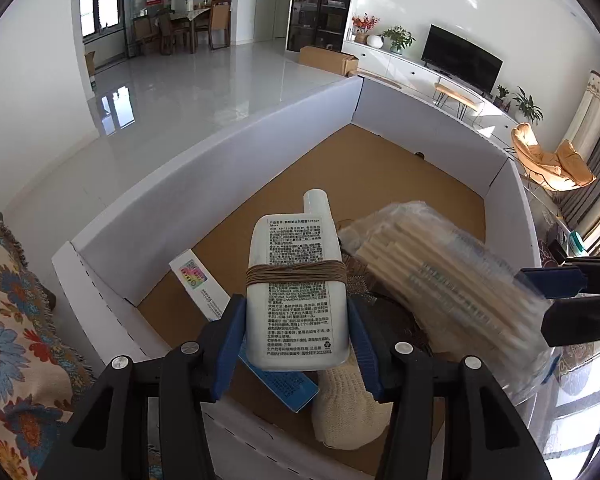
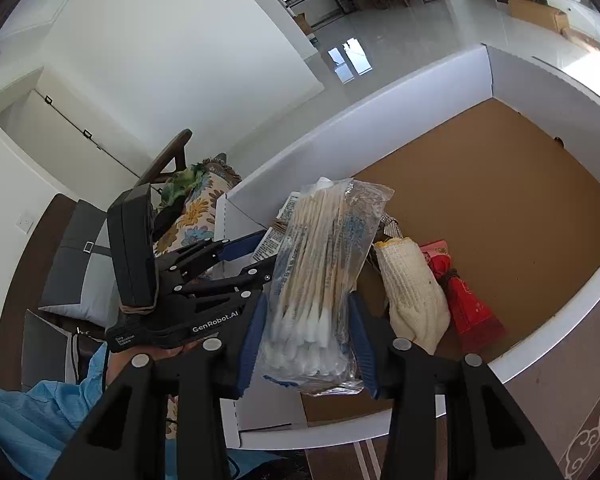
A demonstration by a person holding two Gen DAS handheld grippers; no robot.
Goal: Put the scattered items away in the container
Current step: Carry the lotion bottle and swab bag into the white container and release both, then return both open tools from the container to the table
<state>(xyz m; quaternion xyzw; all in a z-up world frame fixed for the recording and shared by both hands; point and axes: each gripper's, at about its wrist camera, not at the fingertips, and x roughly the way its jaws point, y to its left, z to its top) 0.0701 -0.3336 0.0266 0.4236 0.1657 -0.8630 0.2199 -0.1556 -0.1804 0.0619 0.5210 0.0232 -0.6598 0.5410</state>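
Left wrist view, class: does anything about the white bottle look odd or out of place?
Yes. The white plastic bottle, gripped in the left claw above the white cardboard box, has brown cord wound several times round its middle, covering part of the printed label.

bottle (image 1: 296, 300): smooth plastic | swab pack (image 2: 320, 280): clear glossy film | box (image 1: 204, 184): matt cardboard
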